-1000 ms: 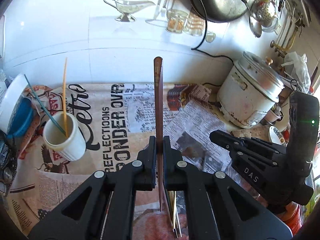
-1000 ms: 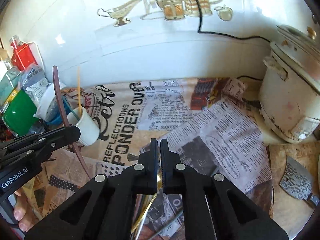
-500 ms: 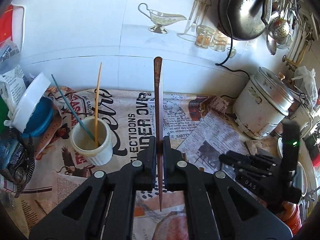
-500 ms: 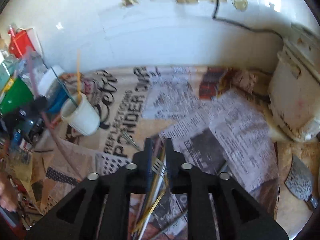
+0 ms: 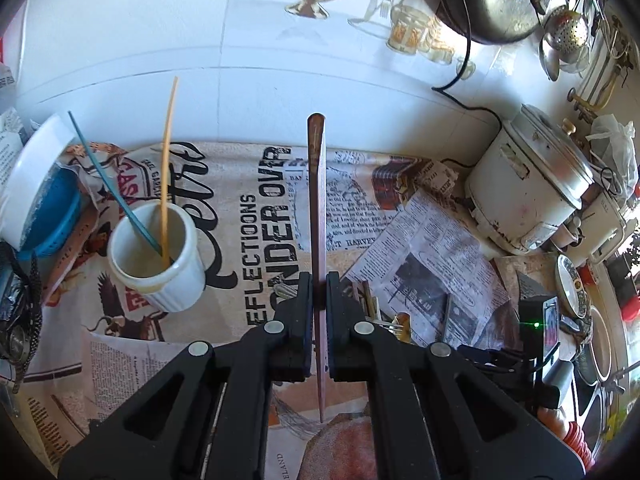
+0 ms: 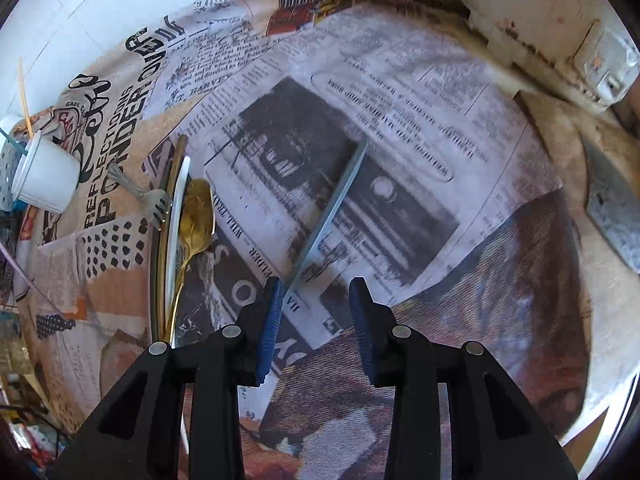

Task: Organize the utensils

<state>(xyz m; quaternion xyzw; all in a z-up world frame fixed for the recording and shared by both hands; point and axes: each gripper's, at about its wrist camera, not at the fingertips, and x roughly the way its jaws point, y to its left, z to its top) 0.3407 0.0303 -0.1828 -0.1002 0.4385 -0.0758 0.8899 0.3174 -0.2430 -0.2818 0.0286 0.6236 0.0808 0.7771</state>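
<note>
My left gripper [image 5: 319,282] is shut on a long brown stick [image 5: 316,184] that stands upright between its pads. To its left sits a white ribbed cup [image 5: 176,288] holding a yellow stick [image 5: 168,152] and a teal stick [image 5: 104,184]. My right gripper [image 6: 318,308] points steeply down at the newspaper, its jaws opening. A blue-grey stick [image 6: 336,204] lies slanted on the paper; its near end sits just inside the left finger [image 6: 270,320], and no pad presses it. A gold spoon [image 6: 196,216], a fork [image 6: 156,200] and thin white and gold sticks [image 6: 176,240] lie further left.
A white rice cooker [image 5: 528,200] stands at the right by the tiled wall, its black cord running up. A cleaver blade [image 6: 612,208] lies at the right edge. A blue basket [image 5: 48,220] and clutter crowd the left. Plates and a strainer sit far right.
My right gripper has dropped toward the newspaper, tipped downward, and its jaws have parted beside the blue-grey stick. My left gripper shifted a little, still holding the brown stick.
</note>
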